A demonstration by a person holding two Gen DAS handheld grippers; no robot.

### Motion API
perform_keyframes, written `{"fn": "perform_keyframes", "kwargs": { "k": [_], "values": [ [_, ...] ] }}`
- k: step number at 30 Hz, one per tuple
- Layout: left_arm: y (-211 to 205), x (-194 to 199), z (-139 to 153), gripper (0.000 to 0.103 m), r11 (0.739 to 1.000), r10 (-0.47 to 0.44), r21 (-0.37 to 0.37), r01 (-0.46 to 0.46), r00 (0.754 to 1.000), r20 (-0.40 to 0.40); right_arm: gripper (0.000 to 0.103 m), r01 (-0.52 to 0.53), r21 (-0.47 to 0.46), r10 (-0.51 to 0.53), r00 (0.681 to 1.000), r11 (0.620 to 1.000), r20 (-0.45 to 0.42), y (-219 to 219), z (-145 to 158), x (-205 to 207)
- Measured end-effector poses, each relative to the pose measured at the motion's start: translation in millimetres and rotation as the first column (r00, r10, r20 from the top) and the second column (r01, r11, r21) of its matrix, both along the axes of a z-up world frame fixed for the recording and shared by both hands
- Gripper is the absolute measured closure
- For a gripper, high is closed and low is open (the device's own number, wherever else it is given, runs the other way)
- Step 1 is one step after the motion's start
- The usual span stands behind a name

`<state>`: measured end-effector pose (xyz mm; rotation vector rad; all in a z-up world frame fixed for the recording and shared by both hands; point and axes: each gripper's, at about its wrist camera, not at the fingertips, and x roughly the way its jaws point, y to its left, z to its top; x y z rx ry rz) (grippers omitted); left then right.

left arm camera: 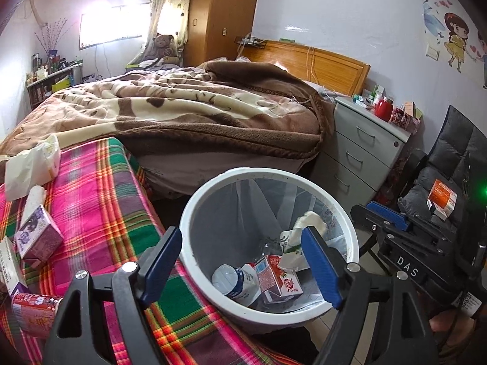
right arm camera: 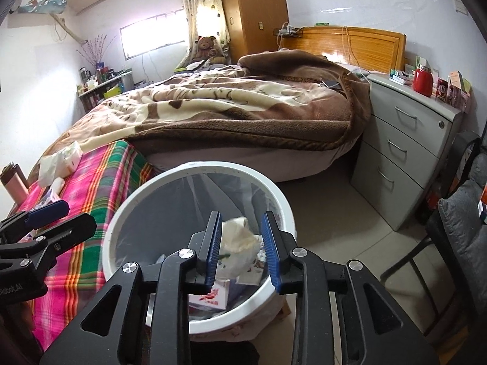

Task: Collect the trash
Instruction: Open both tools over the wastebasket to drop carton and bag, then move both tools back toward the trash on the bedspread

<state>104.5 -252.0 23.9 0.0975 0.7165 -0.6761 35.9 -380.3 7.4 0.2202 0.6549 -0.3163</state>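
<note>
Rumpled bed (right arm camera: 213, 103), grey drawers (right arm camera: 404, 152) (red jar (right arm camera: 423, 80) atop)

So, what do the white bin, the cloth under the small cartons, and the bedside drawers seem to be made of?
White bin: probably smooth plastic; glossy rim, with a thin clear bag lining it.
Cloth: woven fabric, matte, in pink and green plaid.
Bedside drawers: likely painted metal; flat grey fronts, thin bar handles, a round lock.
</note>
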Motion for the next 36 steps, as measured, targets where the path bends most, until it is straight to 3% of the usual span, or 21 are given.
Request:
{"fn": "perform_keyframes", "kwargs": {
  "k": [5,19,29,31,33,36],
  "values": [
    [16.5,-1.5,3.4,0.021,1.0,0.022,-0.008,-0.022,1.0,0.005,0.069,-0.023,-0.011,0.023,1.0,1.0,0.014,11.3,4.1,0.9],
    [74.0,-8.4,15.0,0.02,0.994,0.1,-0.038,-0.098,0.994,0.044,0.068,-0.107,-0.026,0.109,0.992,0.994,0.068,53.0,17.5,2.2],
    [131.3,-6.3,12.8,0.02,0.978,0.206,-0.047,-0.204,0.977,0.048,0.067,-0.216,-0.02,0.217,0.972,0.976,0.092,92.4,18.3,13.5],
    [144.1,-5.6,11.3,0.02,0.972,0.23,-0.049,-0.228,0.972,0.047,0.065,-0.243,-0.019,0.244,0.966,0.97,0.09,102.1,17.4,16.4],
    [156.8,-5.0,9.3,0.019,0.966,0.255,-0.046,-0.253,0.966,0.045,0.057,-0.276,-0.012,0.276,0.957,0.961,0.089,112.7,16.1,19.7],
    [175.9,-2.4,6.4,0.019,0.956,0.292,-0.048,-0.29,0.956,0.038,0.055,-0.32,-0.004,0.32,0.944,0.947,0.085,128.7,14.0,25.0]
  ]
}}
